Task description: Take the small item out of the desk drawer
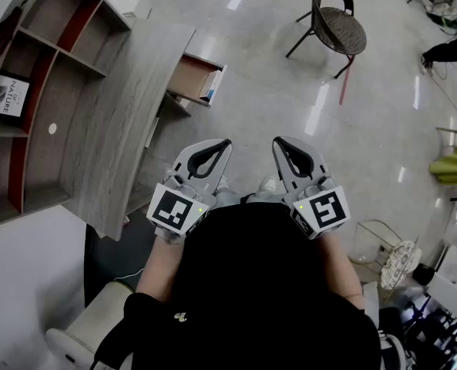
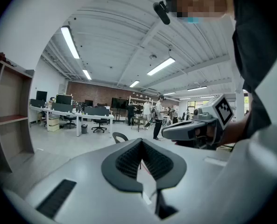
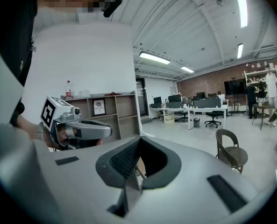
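Grey left gripper (image 1: 226, 142) and right gripper (image 1: 277, 141) held side by side, centre frame; both jaws closed, empty; open desk drawer (image 1: 191, 76) well apart, upper left.

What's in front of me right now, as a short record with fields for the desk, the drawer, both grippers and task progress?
desk: grey wood, at the head view's left, against a shelf unit
drawer: pulled open; contents too small to tell
left gripper: shut, empty, held close to the body
right gripper: shut, empty, beside the left one
chair: wicker, on the floor further off
progress: both grippers well apart from the drawer, nothing held
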